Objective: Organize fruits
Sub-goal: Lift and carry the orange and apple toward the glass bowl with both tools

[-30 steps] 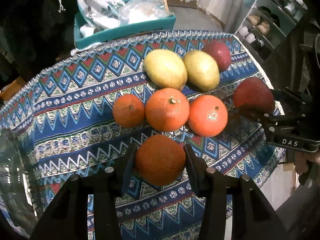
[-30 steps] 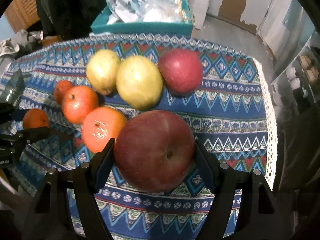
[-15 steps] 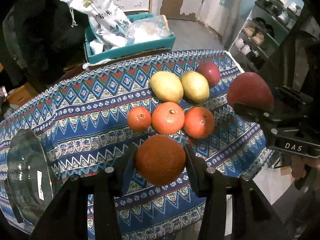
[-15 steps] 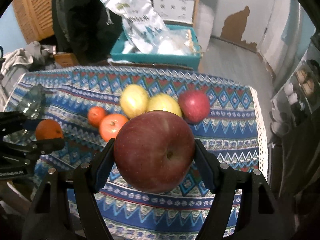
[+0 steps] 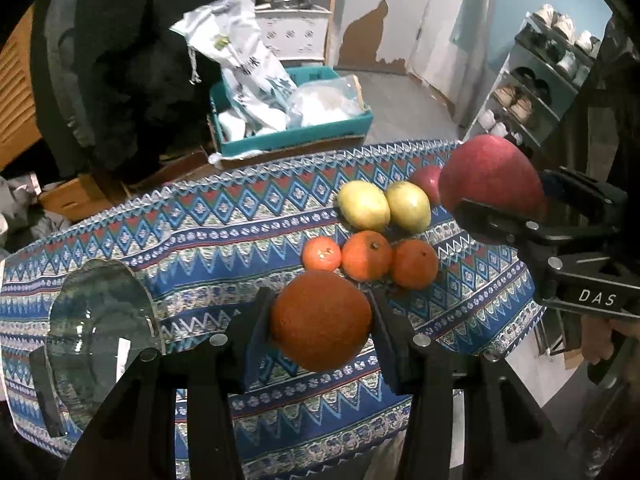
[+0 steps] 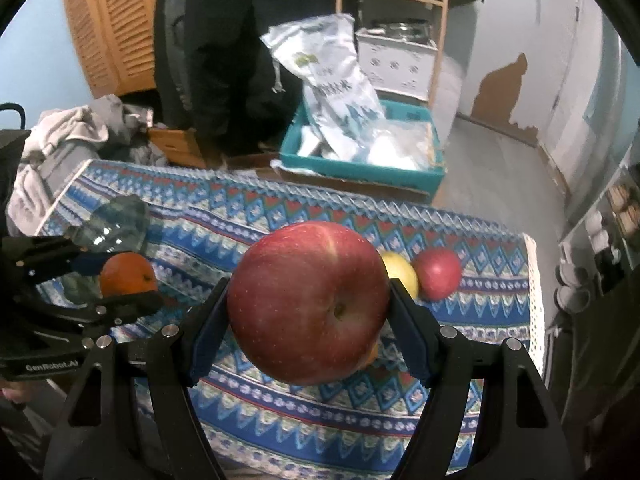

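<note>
Fruits (image 5: 366, 254) lie on a patterned tablecloth (image 5: 200, 240) beside a glass bowl (image 5: 96, 332). Left gripper (image 5: 320, 322) clamps an orange (image 5: 320, 320); right gripper (image 6: 308, 304) clamps a red apple (image 6: 308, 300). A teal crate (image 6: 360, 168) sits on the floor behind.

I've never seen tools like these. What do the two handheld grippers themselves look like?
Both are black plastic. The left gripper and the right gripper each have two angular arms studded with round silver bolts, ending in flat dark-blue pads. From the side, the right one carries white "DAS" lettering, and the left one small white lettering starting "GenRobot". No cables show. No sleeve is visible.
</note>
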A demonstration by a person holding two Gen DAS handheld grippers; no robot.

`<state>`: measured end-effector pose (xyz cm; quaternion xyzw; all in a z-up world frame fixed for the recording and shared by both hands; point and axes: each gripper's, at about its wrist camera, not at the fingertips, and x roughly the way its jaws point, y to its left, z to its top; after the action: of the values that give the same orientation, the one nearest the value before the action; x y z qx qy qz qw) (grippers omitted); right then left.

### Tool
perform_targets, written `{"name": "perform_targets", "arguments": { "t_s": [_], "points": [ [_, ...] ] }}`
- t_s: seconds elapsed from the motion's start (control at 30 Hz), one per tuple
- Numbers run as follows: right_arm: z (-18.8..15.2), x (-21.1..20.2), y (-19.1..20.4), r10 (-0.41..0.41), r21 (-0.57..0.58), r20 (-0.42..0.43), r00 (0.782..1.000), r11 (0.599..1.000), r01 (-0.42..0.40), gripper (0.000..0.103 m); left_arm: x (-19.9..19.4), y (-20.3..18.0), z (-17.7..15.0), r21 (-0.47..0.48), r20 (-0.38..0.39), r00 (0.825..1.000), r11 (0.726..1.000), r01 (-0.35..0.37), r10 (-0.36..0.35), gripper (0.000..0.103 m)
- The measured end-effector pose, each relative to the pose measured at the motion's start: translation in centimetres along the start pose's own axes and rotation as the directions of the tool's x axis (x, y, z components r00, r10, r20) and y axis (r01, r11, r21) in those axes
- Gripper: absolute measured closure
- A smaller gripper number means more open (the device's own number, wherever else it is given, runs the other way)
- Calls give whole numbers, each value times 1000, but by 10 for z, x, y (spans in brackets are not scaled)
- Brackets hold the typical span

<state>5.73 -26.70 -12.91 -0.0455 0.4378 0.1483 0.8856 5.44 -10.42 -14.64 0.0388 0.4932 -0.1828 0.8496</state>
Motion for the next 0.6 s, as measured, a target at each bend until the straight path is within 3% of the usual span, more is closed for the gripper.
{"name": "perform_targets", "arguments": {
  "t_s": [0.6],
  "points": [
    [36, 11, 70, 87, -69, 17, 996, 994, -85, 28, -37, 63, -13, -93, 64, 997, 995, -47, 53, 55]
  ]
}}
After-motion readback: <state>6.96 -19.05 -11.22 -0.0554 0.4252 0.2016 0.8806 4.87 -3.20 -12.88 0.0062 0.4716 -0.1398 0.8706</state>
